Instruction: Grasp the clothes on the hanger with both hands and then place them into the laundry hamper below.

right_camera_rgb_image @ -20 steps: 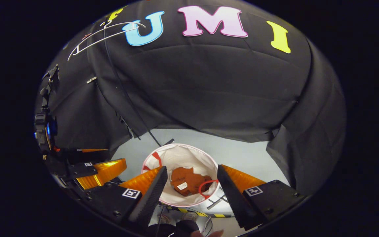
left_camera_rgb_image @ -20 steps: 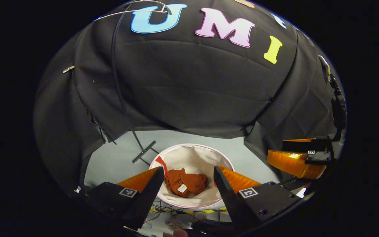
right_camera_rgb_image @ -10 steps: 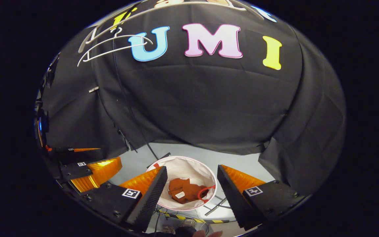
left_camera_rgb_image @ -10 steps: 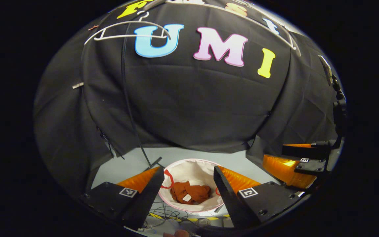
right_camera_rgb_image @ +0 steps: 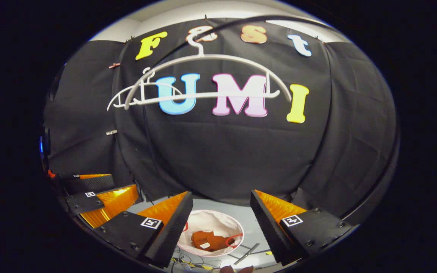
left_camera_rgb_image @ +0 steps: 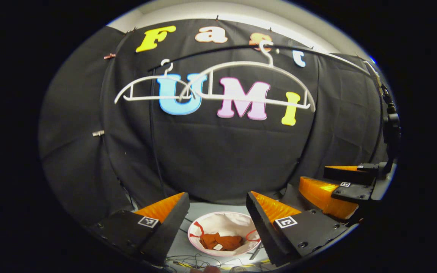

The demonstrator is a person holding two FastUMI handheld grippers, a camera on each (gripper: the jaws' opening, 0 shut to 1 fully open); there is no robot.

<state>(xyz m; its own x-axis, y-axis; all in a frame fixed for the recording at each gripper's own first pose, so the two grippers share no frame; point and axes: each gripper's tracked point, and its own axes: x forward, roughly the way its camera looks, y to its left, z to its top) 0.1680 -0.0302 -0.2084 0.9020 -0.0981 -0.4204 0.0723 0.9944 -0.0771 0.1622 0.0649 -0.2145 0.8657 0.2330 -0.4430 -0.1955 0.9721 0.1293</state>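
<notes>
Rust-orange clothes (left_camera_rgb_image: 219, 241) lie in the white hamper (left_camera_rgb_image: 224, 222) below bare hangers (left_camera_rgb_image: 249, 81). Both hand-held grippers, left (left_camera_rgb_image: 217, 206) and right (right_camera_rgb_image: 221, 204), are spread, seemingly empty; lift clear, snagging nothing.

Laundry hamper (left_camera_rgb_image: 224, 227) rim partly masked by left gripper (left_camera_rgb_image: 217, 223) fingers, near edge behind right gripper (right_camera_rgb_image: 221, 223), clothes (right_camera_rgb_image: 207, 240) crumpled with small white tag unreadable, floor cables (left_camera_rgb_image: 188, 261) cut at frame bottom
</notes>
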